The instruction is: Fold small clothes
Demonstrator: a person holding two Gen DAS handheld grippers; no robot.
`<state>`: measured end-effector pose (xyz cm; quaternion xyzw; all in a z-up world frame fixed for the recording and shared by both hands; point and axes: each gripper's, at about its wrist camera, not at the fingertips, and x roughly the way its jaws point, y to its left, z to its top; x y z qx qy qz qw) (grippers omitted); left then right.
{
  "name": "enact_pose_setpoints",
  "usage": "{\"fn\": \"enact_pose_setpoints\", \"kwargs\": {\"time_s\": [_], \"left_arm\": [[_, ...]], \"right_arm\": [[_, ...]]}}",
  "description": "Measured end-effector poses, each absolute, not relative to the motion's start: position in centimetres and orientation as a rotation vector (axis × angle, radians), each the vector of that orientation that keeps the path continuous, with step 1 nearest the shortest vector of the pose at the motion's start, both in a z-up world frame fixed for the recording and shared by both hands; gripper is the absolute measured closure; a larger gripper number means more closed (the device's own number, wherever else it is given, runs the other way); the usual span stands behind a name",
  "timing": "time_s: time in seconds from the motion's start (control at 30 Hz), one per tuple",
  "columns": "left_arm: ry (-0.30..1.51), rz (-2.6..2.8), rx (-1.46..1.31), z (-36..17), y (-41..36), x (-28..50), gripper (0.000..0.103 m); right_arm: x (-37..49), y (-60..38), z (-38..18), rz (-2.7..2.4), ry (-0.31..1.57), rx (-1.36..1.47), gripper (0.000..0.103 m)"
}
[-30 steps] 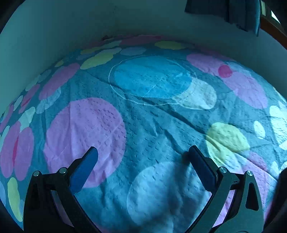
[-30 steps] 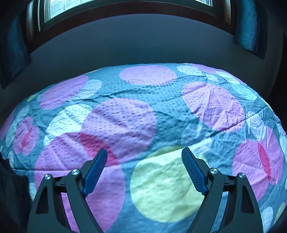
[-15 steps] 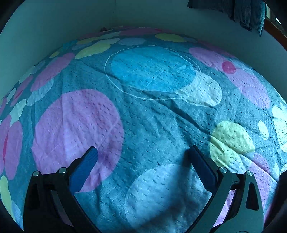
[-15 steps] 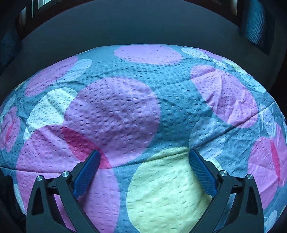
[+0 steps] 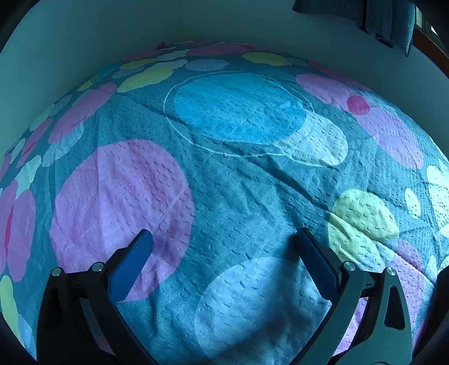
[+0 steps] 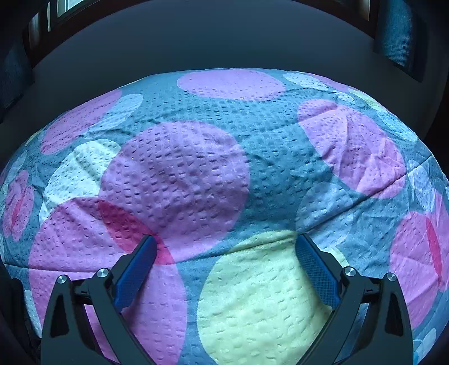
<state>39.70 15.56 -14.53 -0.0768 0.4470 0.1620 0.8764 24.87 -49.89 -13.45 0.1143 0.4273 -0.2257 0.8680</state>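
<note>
My left gripper (image 5: 224, 238) hangs over the bedspread (image 5: 238, 196), tilted down at it, its two blue pads (image 5: 130, 265) spread wide with nothing between them but the fabric below. I cannot tell whether the tips touch the cloth or only hover just above it. Between the fingers lies a pale, whitish circle (image 5: 261, 308) of the print; a large lilac circle (image 5: 120, 202) sits under the left pad and a yellow one (image 5: 362, 216) just beyond the right pad. Further off, a bright blue oval (image 5: 238, 109) is ringed by a thin white outline. The bed meets a plain wall (image 5: 84, 42) at the back, and a dark curtain (image 5: 378, 19) hangs in the upper right corner.

My right gripper (image 6: 224, 244) is also released — pads (image 6: 315, 271) wide apart, holding nothing. It points down at the near edge of the same dotted bedspread (image 6: 266, 134), where a seam runs across between the fingertips. A big yellow circle (image 6: 261, 294) lies between and below the fingers, a lilac circle (image 6: 179, 179) above the left pad, overlapping a pink one (image 6: 73, 233). A dim window frame (image 6: 50, 16) shows at the top left.

As for the small clothes I am meant to fold — no garment shows in either view; only the textured, puckered bedspread fills both.
</note>
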Motion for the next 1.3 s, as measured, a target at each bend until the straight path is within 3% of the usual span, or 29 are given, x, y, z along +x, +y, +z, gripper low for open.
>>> {"fn": "enact_pose_setpoints", "kwargs": {"time_s": [1.3], "left_arm": [[0.933, 0.339, -0.161, -14.4, 15.6, 39.7, 0.002]], "right_arm": [[28.6, -52.3, -10.2, -0.475, 0.895, 0.244, 0.004]]}}
